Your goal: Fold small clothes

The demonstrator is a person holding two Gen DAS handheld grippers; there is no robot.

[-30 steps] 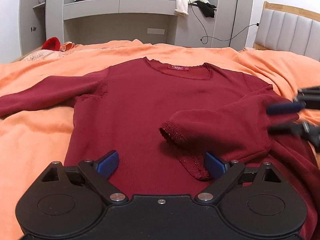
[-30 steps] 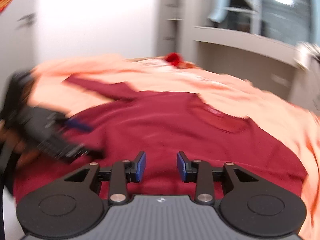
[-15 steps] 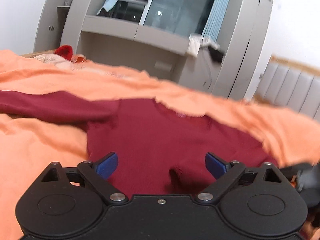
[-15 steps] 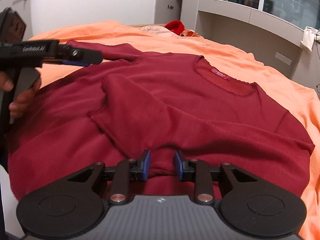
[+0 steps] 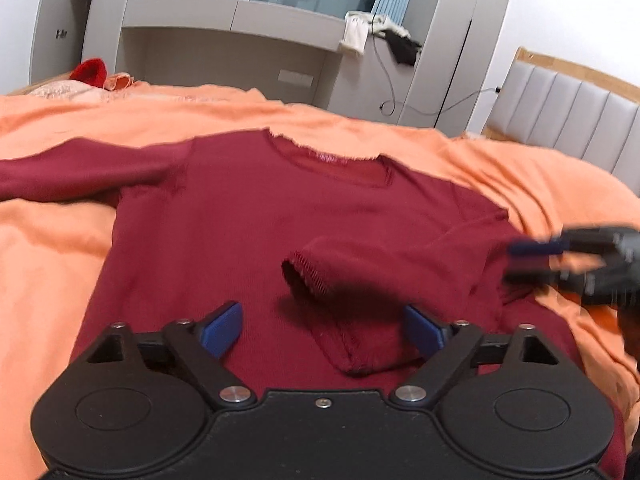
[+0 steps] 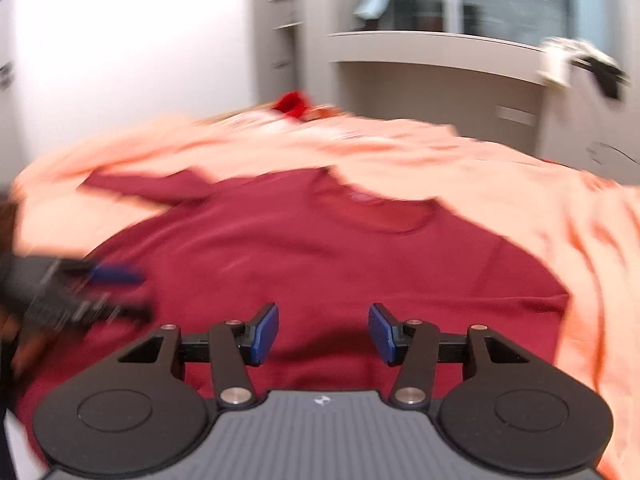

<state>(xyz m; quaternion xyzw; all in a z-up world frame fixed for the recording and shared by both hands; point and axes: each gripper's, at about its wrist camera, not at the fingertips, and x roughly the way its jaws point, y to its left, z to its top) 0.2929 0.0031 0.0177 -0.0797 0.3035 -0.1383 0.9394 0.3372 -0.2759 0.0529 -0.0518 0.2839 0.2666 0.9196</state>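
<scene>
A dark red long-sleeved top (image 5: 248, 224) lies flat, front up, on the orange bedcover (image 5: 48, 264). Its right sleeve (image 5: 360, 276) is folded in across the body, cuff near the middle. Its left sleeve (image 5: 76, 172) lies stretched out to the left. My left gripper (image 5: 322, 330) is open and empty, low over the hem, the folded cuff between its fingers' line. My right gripper (image 6: 323, 334) is open and empty over the top's right side (image 6: 320, 248); it shows blurred at the right in the left wrist view (image 5: 532, 262). The left gripper shows blurred in the right wrist view (image 6: 120, 292).
A grey wall unit with a shelf (image 5: 232, 20) stands behind the bed, with clothes (image 5: 360, 32) and a cable hanging on it. A red item (image 5: 90, 72) lies at the bed's far left. A padded headboard (image 5: 568, 120) is at the right.
My right gripper has opened wider and let go of the folded sleeve, drawing back to the right. My left gripper has tipped back down over the hem, still open.
</scene>
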